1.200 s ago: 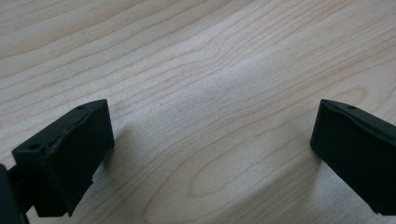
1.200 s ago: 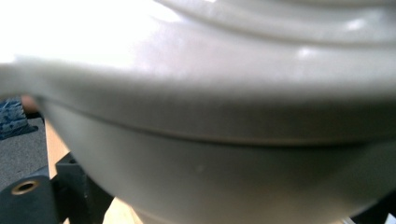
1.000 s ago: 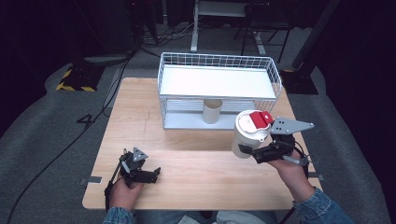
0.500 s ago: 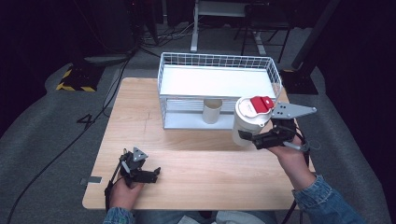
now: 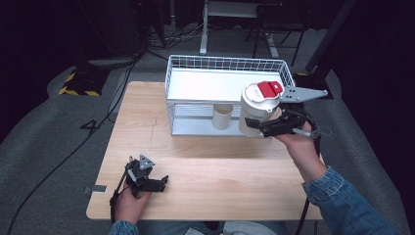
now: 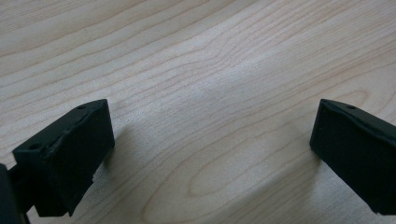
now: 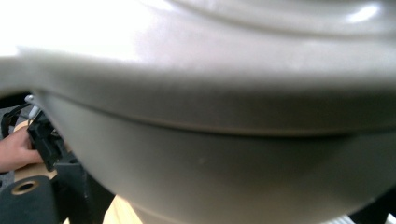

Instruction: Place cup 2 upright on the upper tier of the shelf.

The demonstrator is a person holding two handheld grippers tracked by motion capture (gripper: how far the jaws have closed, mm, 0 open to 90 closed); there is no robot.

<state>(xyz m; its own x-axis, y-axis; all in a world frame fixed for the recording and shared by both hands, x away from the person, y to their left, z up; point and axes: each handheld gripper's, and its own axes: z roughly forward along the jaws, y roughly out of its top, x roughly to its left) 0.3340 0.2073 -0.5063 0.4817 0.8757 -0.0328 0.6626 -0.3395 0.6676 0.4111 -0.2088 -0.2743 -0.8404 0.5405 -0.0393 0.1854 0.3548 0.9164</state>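
Up at the right, the right gripper (image 5: 270, 125) is clamped on a white canister (image 5: 258, 108) with a red flap on its lid, gripping it low on its side and holding it in the air, tilted a little, just in front of the right end of the white wire basket (image 5: 227, 63). From the right gripper view the canister's pale wall (image 7: 224, 140) sits pressed close against the camera. Just left of the canister, a small cream cup (image 5: 222, 116) stands in the lower level of the basket, apart from the canister. The basket sits at the far side of the wooden table (image 5: 147, 122). Well apart, near the front left edge, the left gripper (image 5: 147, 178) rests low over the table with its jaws wide apart and bare wood (image 6: 210, 116) between them.
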